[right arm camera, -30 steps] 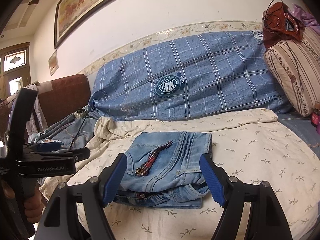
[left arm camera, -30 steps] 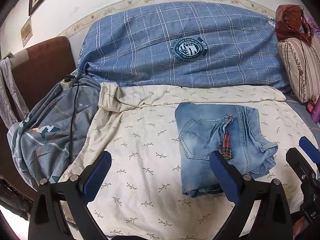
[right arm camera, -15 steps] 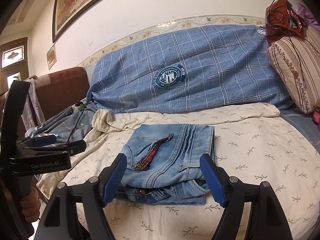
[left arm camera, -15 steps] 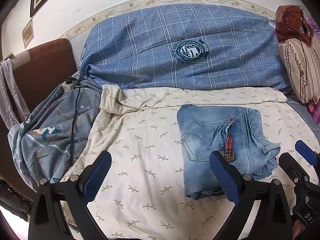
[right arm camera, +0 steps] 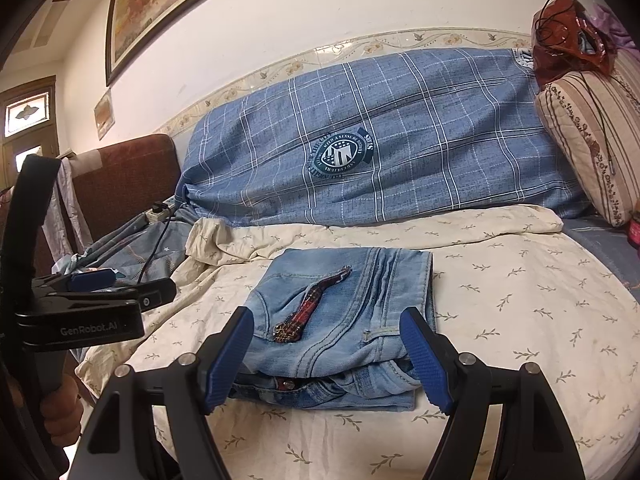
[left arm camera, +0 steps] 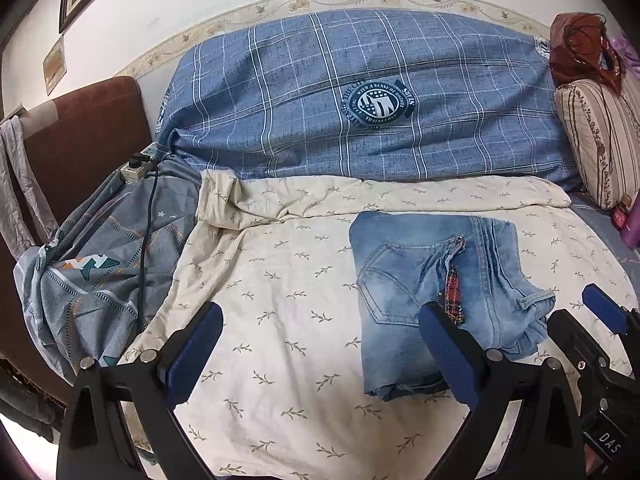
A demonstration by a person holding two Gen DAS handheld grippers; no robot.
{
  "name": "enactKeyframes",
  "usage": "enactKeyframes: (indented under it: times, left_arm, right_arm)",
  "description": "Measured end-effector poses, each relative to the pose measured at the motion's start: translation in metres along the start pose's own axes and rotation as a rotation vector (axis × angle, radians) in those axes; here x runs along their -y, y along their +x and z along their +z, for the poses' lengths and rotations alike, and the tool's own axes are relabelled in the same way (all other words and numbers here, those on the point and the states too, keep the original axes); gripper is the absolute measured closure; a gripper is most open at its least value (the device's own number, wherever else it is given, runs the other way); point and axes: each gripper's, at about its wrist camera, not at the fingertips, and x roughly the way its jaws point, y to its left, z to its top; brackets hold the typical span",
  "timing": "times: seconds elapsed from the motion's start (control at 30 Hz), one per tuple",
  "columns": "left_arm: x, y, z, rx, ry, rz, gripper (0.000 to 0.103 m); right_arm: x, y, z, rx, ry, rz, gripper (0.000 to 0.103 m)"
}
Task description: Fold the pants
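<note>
- The jeans (right arm camera: 344, 320) lie folded in a compact stack on the bed (right arm camera: 520, 320), unchanged across the last second.
- Both the left gripper (left arm camera: 320, 344) and right gripper (right arm camera: 328, 344) hover with jaws wide, empty.
- Folding looks finished.

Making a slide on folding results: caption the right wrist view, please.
Folded jeans lie on the cream leaf-print sheet, the open right gripper poised just before them.

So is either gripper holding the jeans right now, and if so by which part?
Nothing is held. The left gripper and right gripper both stand open, and the folded jeans lie free on the bed.
</note>
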Motion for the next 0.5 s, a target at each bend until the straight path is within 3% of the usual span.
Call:
enactKeyframes:
  times: [0.37,0.5]
  left_arm:
    - [0.004,-0.01,0.007,0.032,0.03,0.033,0.005]
    - [0.005,-0.016,0.009,0.046,0.03,0.013,0.005]
  right_arm:
    - [-0.001,0.002,0.0,0.0,0.002,0.001,0.025]
    - [0.001,0.0,0.0,0.011,0.005,-0.005,0.025]
